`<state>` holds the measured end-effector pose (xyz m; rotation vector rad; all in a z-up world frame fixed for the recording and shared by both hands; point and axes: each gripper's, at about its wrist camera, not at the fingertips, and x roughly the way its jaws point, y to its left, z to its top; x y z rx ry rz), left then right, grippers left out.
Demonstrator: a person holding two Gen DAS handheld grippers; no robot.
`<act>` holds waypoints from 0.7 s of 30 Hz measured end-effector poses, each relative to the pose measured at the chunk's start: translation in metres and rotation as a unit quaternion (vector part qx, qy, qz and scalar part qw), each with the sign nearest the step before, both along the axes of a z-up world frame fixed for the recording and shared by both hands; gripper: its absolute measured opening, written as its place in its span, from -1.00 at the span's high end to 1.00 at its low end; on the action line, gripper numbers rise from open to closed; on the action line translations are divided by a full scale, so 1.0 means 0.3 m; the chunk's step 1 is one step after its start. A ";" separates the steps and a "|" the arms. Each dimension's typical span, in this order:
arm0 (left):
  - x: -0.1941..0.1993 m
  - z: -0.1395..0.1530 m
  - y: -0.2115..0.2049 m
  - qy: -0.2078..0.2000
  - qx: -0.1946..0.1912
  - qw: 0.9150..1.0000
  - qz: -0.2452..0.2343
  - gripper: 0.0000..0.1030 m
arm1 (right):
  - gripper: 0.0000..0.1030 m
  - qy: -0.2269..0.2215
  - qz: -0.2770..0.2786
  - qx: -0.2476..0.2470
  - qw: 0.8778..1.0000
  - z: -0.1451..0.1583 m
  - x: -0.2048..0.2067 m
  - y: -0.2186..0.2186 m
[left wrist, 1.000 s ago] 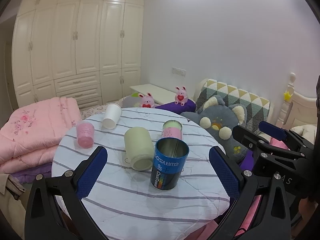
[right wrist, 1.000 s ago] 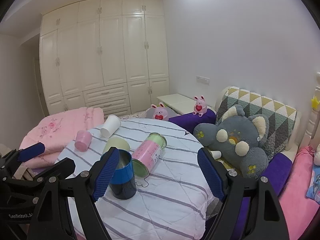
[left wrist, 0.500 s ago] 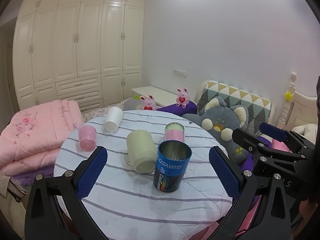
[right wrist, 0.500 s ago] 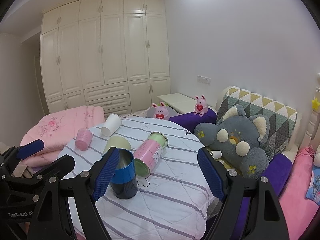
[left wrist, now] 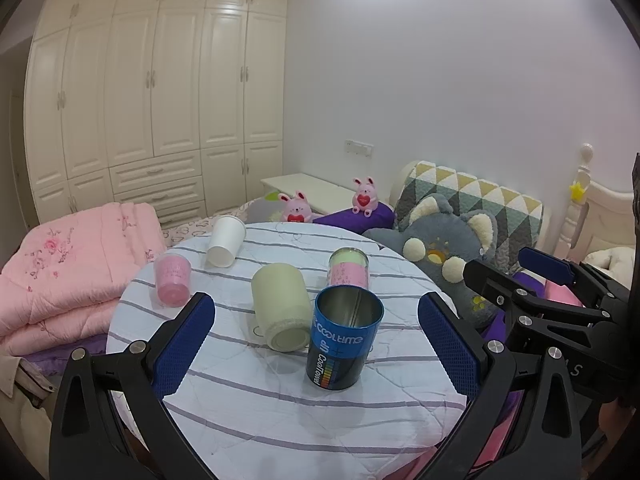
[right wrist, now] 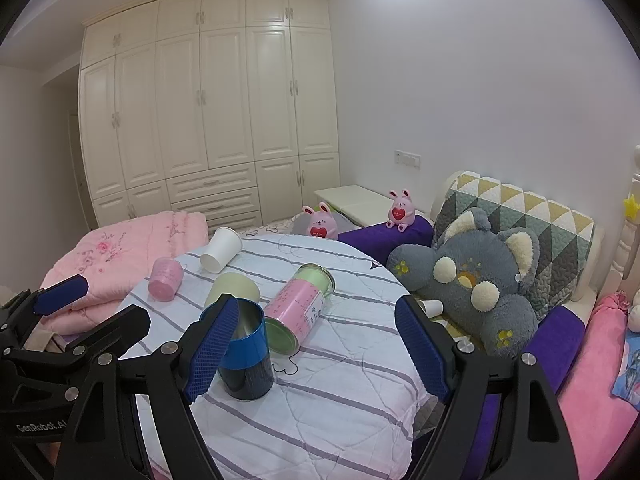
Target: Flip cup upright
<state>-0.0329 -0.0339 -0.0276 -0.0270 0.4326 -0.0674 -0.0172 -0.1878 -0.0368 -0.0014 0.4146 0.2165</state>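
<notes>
Evidently both claws, left claw (left wrist: 316, 344) and right claw (right wrist: 316, 346), are hanging wide open, empty. The pale green cup (left wrist: 282, 308) is lying sideways mid-counter (left wrist: 280, 420), seemingly touching the blue tin (left wrist: 344, 342); a careless reach is risking toppling it.

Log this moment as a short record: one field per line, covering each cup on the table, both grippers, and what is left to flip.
surface: round table with striped cloth
upright: blue tin, open end up
on side: pale green cup; pink-and-green can; pink cup; white paper cup
left gripper: open, empty, short of the blue tin
right gripper: open, empty
left to flip: four cups on their sides
</notes>
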 end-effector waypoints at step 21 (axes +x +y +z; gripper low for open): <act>0.026 -0.035 0.010 0.016 0.005 1.000 -0.001 -0.99 | -0.59 0.019 -0.001 0.004 1.000 -0.036 0.036 -0.011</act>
